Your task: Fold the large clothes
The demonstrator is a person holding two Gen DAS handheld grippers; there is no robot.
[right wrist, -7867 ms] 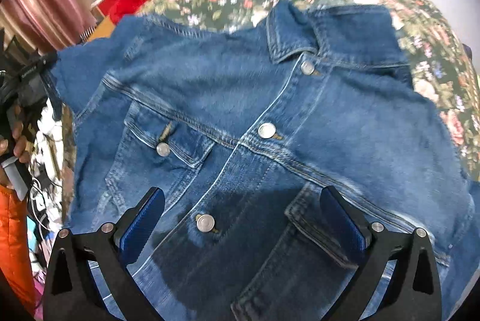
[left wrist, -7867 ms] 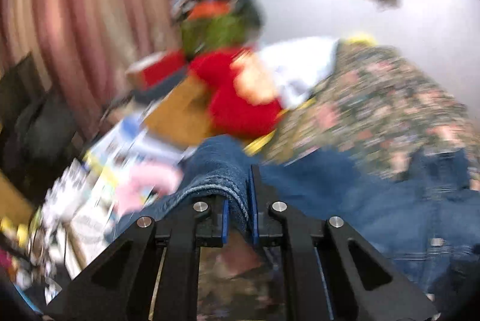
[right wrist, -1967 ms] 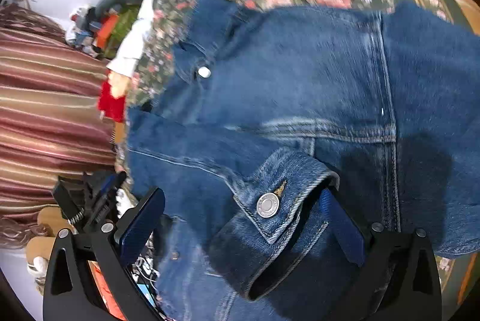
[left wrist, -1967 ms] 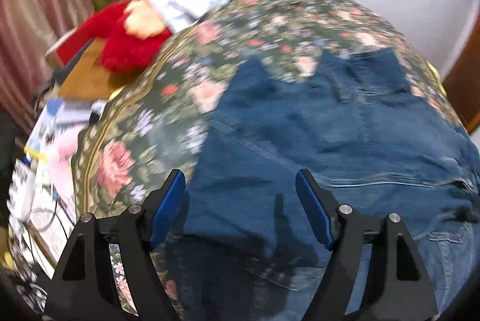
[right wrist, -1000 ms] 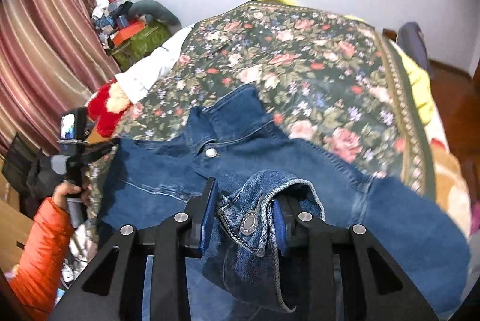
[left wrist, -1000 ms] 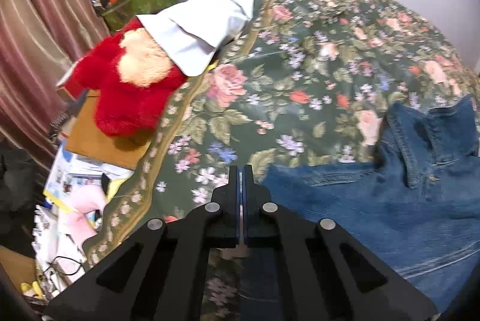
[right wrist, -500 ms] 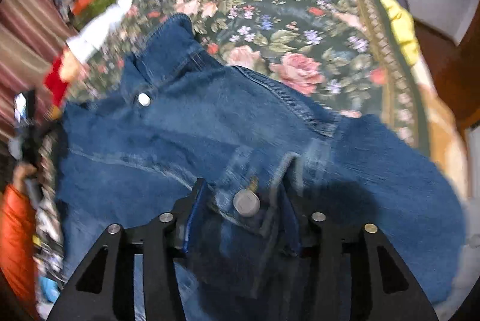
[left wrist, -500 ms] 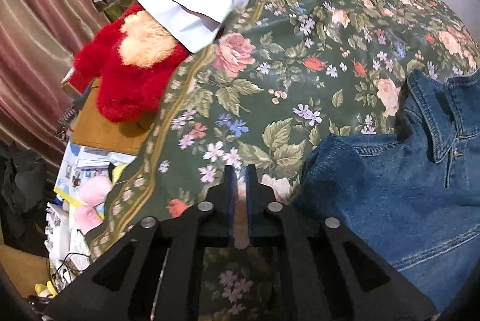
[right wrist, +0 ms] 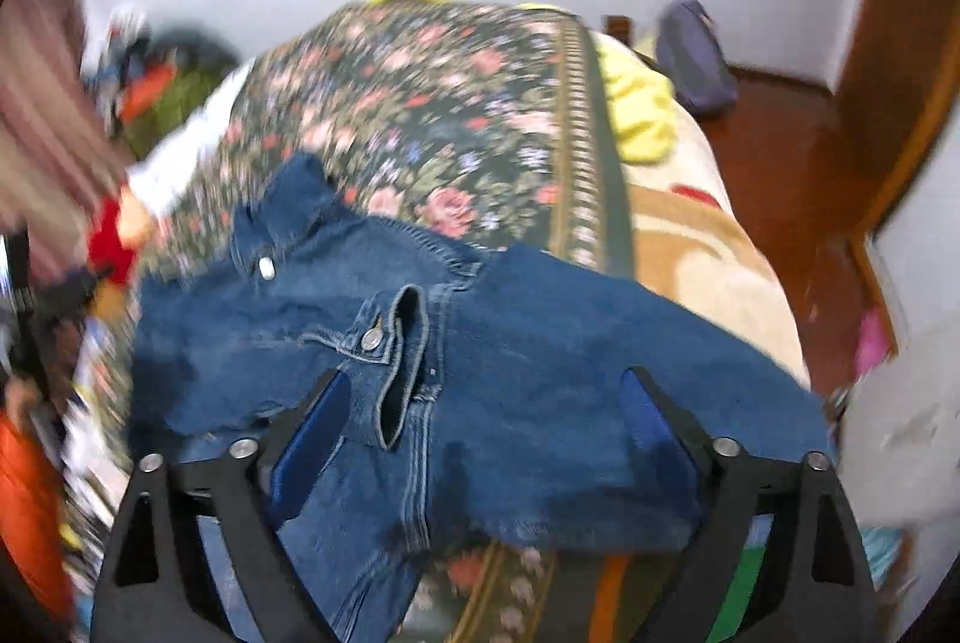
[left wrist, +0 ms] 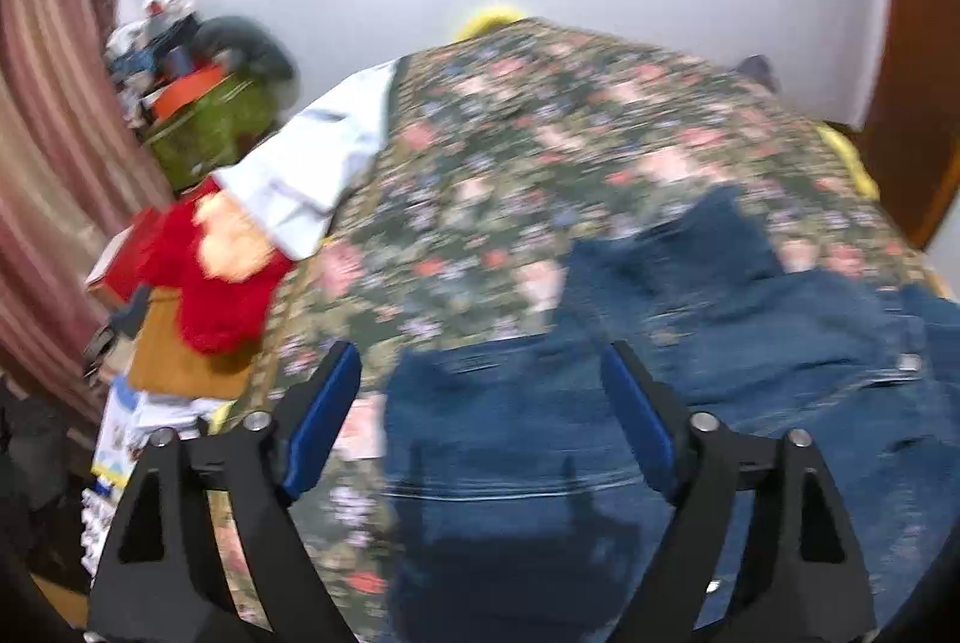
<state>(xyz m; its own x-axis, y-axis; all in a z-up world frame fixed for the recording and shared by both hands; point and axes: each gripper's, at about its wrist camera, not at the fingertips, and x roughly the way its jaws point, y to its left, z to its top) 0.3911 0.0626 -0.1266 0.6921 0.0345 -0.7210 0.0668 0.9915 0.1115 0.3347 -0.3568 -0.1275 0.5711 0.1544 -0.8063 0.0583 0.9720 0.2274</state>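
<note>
Across the near half of the floral bedspread lies the denim jacket, front side down at the folded parts, with one cuffed sleeve already laid back over its middle.

Position: the jacket's collar sits toward the far left corner of the bed; its hem reaches the near edge, and its right side overhangs the bedspread's border onto the tan blanket. The long axis thus appears to run from the near edge up toward the far left, collar pointing away from both grippers.

Right gripper: jaws have just been opening and now stand wide. Denim lies below and between the fingers, but the pads do not press on it; the sleeve is released.

Left gripper: jaws likewise have just been opening and stand wide, over the jacket's left edge where it meets the bedspread. Nothing is pinched. This view is blurred, so fine detail of the cloth edge cannot be read.

Assessment: the jacket lies directly ahead of and below both grippers. The left one is nearer the unfolded left side, the right one nearer the overhanging right side and hem. The next fold probably turns on taking the near hem and carrying it along the long axis toward the collar.

Off the bed's left edge: a red plush toy, clear of the work.
</note>
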